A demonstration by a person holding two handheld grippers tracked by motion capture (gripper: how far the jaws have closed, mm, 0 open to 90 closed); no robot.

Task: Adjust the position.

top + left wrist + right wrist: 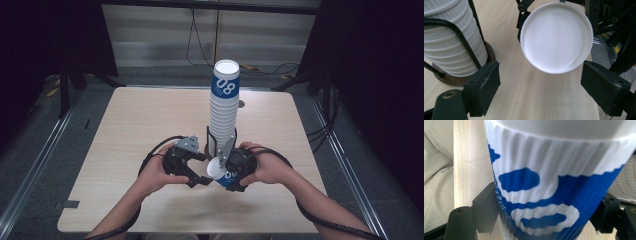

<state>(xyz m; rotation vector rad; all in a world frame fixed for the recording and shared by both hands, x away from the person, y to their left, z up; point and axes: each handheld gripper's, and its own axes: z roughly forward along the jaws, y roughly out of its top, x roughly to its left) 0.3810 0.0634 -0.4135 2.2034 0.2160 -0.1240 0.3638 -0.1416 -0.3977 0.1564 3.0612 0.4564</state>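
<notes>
A tall stack of white paper cups [223,112], the top one with a blue band marked 08, stands upright in a black wire holder [209,141] on a round wooden base [489,51] at the table's middle. In front of it, my right gripper [226,175] is shut on a single blue-and-white cup [544,195]; this cup [220,174] lies on its side above the table. Its white round end [556,37] faces my left gripper [540,83], whose jaws stand open just short of it, apart from the cup. The stack [449,42] rises at the left of the left gripper view.
The light wooden table [135,125] has bare room left, right and behind the stack. A small round mark [241,104] lies right of the stack. Cables [320,132] run over the grey floor beyond the table's edges, with dark curtains at both sides.
</notes>
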